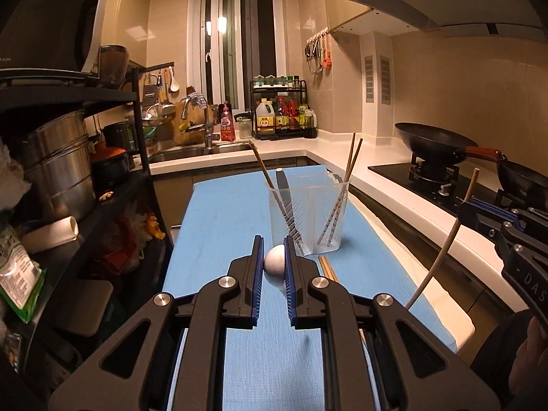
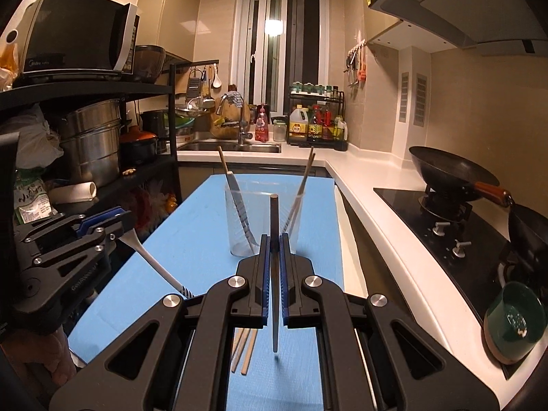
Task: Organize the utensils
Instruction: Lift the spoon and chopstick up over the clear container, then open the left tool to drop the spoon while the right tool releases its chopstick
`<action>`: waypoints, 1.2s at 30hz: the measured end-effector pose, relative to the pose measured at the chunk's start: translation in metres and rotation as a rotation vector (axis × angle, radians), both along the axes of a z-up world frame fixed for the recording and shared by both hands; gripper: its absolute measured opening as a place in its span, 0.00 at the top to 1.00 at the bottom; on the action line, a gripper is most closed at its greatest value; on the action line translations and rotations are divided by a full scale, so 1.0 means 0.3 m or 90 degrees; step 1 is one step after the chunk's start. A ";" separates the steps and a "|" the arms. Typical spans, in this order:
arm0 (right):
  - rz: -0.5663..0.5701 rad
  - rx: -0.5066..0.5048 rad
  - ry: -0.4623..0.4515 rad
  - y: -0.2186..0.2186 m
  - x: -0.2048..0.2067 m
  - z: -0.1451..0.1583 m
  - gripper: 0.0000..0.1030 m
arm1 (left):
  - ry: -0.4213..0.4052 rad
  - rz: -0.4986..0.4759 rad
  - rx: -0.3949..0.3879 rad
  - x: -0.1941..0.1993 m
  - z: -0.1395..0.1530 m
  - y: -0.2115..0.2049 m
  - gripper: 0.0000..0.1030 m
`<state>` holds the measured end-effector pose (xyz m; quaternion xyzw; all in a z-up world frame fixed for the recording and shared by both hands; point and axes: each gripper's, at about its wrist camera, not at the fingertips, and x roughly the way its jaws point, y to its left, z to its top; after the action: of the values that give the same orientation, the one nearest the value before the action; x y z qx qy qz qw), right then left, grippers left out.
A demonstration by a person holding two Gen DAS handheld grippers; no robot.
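Only rightward: green cup [image 2: 515,322] beside stove [image 2: 445,239].

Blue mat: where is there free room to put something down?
The blue mat is bare left of the clear cup, toward the shelf, and behind the cup. Crowded in front of the cup, where loose chopsticks lie.

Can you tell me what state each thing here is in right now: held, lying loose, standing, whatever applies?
Left hand-held gripper: shut on a silver utensil.
Silver utensil: held above the mat.
Right hand-held gripper: shut on a chopstick.
Chopstick: held roughly upright.
Clear cup: standing upright, with a knife and chopsticks leaning inside.
Loose chopsticks: lying flat on the blue mat.
Wok: sitting on the stove burner.
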<state>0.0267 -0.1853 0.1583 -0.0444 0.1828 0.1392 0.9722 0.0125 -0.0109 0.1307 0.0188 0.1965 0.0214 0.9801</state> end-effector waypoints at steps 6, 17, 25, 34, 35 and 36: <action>0.005 0.012 0.001 0.014 0.072 0.050 0.95 | 0.024 -0.010 0.003 0.072 0.055 -0.011 0.89; 0.014 0.047 -0.038 -0.004 0.225 0.236 0.95 | 0.018 -0.026 -0.022 0.237 0.214 0.063 0.89; 0.030 0.063 -0.114 0.048 0.378 0.386 0.95 | -0.047 -0.033 -0.017 0.382 0.389 0.060 0.89; 0.019 0.062 -0.104 0.083 0.591 0.283 0.95 | -0.023 -0.031 0.001 0.605 0.315 0.017 0.89; 0.017 0.061 -0.097 0.085 0.608 0.263 0.95 | -0.014 -0.031 0.004 0.625 0.297 0.015 0.89; 0.016 0.060 -0.088 0.085 0.627 0.239 0.95 | -0.005 -0.032 0.006 0.645 0.274 0.012 0.89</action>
<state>0.2147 -0.1599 0.2299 -0.0108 0.1076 0.1564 0.9817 0.2061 -0.0074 0.2128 0.0284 0.1922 -0.0023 0.9810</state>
